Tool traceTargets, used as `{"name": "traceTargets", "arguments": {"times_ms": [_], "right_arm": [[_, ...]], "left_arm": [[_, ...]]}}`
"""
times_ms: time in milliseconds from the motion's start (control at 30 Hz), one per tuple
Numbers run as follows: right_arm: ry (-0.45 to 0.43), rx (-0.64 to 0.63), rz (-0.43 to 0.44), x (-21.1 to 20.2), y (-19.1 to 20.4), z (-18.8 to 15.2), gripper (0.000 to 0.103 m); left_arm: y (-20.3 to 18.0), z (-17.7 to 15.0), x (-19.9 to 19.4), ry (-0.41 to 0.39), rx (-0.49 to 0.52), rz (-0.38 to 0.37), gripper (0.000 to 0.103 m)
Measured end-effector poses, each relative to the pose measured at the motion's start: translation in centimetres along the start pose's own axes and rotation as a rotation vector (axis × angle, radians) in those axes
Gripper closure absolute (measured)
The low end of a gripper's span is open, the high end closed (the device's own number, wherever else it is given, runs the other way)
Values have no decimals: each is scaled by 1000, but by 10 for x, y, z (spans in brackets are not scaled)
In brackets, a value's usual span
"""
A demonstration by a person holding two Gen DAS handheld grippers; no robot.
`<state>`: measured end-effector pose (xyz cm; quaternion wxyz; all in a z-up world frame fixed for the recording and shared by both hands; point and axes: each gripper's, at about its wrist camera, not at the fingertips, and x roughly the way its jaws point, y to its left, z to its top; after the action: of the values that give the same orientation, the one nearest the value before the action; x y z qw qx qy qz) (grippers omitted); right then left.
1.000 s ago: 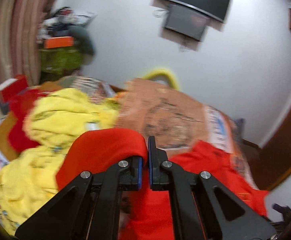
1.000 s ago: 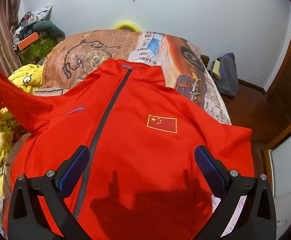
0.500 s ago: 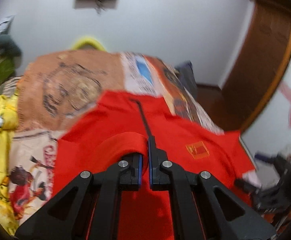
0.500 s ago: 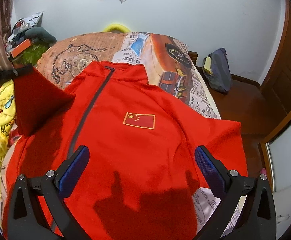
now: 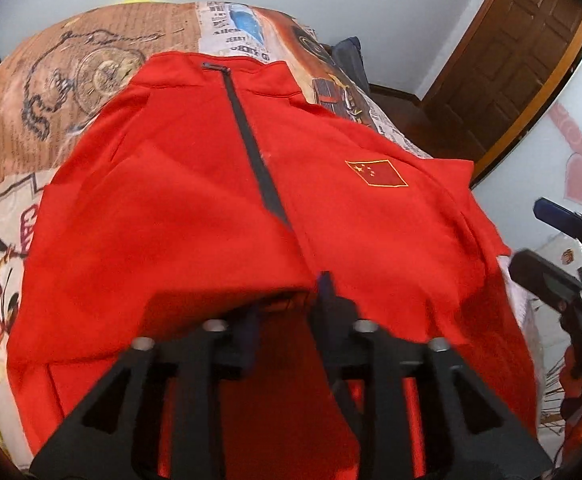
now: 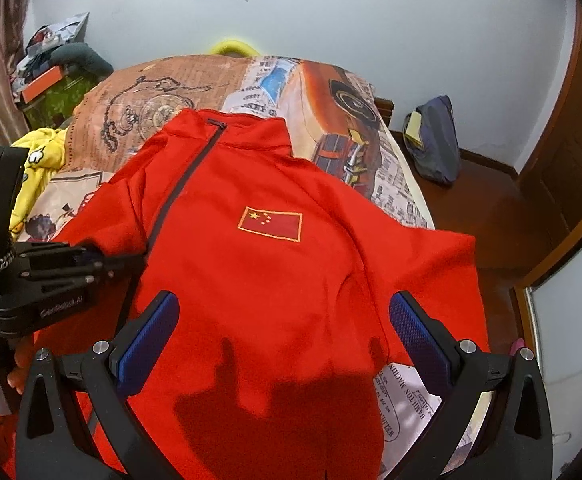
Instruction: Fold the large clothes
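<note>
A red jacket [image 6: 275, 280] lies flat on the bed [image 6: 195, 80], zipper up. The left gripper [image 5: 287, 312] is opening, with a fold of red cloth between its jaws. The right gripper [image 6: 283, 332] hovers wide open, holding nothing.

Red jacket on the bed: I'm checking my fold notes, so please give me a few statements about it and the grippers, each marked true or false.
1. The red jacket lies front up on the bed, with its dark zipper showing. True.
2. The flag patch is on the jacket's back. False: it sits on the front, beside the zipper.
3. The right gripper is shut on the hem. False: it is wide open over the jacket and holds nothing.
4. The left gripper is opening at a folded sleeve. True.
5. The jacket's collar points toward the camera. False: it points toward the far wall.
</note>
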<state>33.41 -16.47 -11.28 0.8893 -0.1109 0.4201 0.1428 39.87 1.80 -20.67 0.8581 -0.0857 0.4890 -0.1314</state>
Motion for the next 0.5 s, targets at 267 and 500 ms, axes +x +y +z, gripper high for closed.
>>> {"name": "traceTargets", "arguments": {"times_ms": [267, 500], "right_arm": [[-38, -68, 60, -11, 44, 21, 0], [-23, -214, 122, 3, 116, 31, 0]], "left_arm": [[53, -27, -79, -91, -62, 83, 52], [129, -57, -137, -147, -139, 248, 50]]}}
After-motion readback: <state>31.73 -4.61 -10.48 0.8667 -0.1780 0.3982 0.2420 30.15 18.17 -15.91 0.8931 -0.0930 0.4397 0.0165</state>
